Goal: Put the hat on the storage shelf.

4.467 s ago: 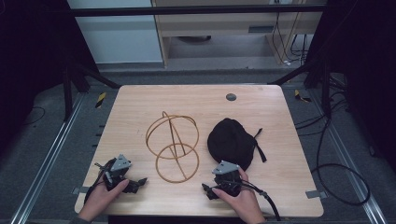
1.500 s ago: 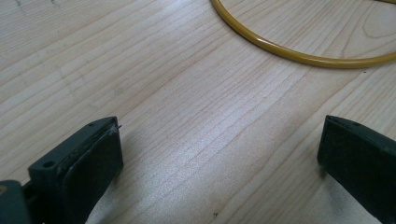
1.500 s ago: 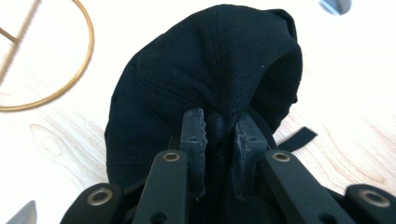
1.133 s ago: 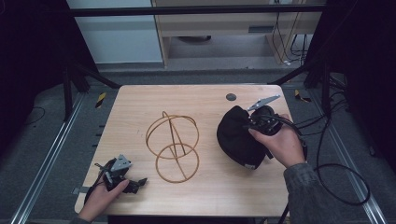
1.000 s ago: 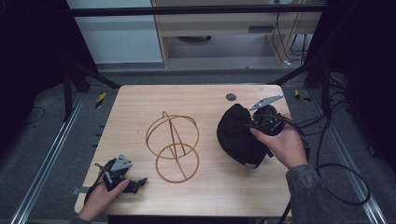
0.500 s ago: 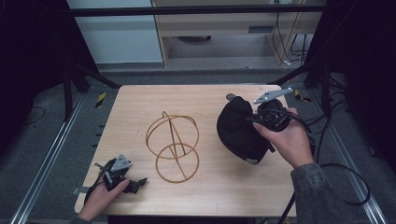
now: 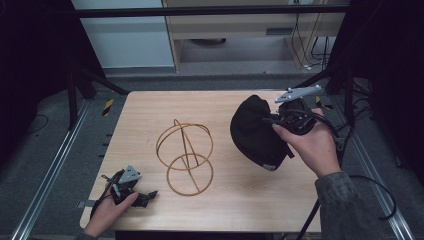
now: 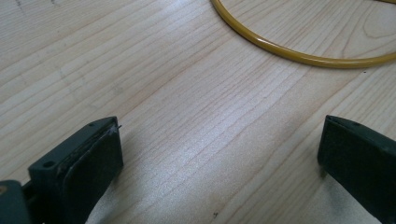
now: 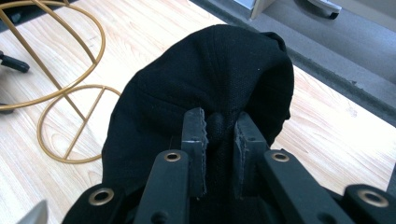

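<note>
Black cap [image 9: 205, 88] hangs pinched between the right gripper's [image 9: 219, 135] jaws.

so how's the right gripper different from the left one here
The right gripper is shut on a fold of the black cap and lifts it off the table; the left gripper is open with bare wood between its jaws. The right is raised at the table's far right side; the left sits low at the near left corner, beside the gold wire stand. Each is in a hand.

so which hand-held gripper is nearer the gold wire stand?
Left. The left hand-held gripper rests open on the table just beside the gold wire stand's base ring. The right hand-held gripper is farther off, shut on the black cap.
</note>
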The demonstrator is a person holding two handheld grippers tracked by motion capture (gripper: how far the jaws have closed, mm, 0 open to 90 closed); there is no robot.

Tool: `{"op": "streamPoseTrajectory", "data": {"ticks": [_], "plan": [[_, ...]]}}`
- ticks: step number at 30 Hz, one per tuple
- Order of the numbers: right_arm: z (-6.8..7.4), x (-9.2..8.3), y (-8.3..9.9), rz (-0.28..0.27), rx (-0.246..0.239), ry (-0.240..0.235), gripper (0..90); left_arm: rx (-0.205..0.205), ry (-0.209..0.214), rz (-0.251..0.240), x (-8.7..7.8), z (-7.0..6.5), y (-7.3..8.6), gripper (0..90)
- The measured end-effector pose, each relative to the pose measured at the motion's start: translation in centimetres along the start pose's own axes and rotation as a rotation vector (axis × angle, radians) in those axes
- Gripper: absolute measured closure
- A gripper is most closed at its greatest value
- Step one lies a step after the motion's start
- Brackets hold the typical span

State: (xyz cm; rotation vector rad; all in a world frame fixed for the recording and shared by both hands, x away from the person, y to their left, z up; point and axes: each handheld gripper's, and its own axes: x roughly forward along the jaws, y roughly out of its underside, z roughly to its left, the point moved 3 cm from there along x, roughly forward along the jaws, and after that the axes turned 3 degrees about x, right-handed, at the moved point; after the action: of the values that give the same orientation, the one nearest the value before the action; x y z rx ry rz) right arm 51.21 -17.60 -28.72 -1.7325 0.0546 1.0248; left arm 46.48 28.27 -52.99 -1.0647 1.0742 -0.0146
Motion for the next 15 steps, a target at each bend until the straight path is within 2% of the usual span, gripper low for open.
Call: {"op": "streamPoseTrajectory", "data": {"ticks": [4,15], "plan": [[0.1,0.0,-0.2,0.011,-0.006,0.006,78.0,0.000,0.000,0.000,0.0,0.0,0.0,0.0],[1.1,-1.0,-2.0,-0.031,-0.011,-0.002,78.1,0.000,0.000,0.000,0.0,0.0,0.0,0.0]]}}
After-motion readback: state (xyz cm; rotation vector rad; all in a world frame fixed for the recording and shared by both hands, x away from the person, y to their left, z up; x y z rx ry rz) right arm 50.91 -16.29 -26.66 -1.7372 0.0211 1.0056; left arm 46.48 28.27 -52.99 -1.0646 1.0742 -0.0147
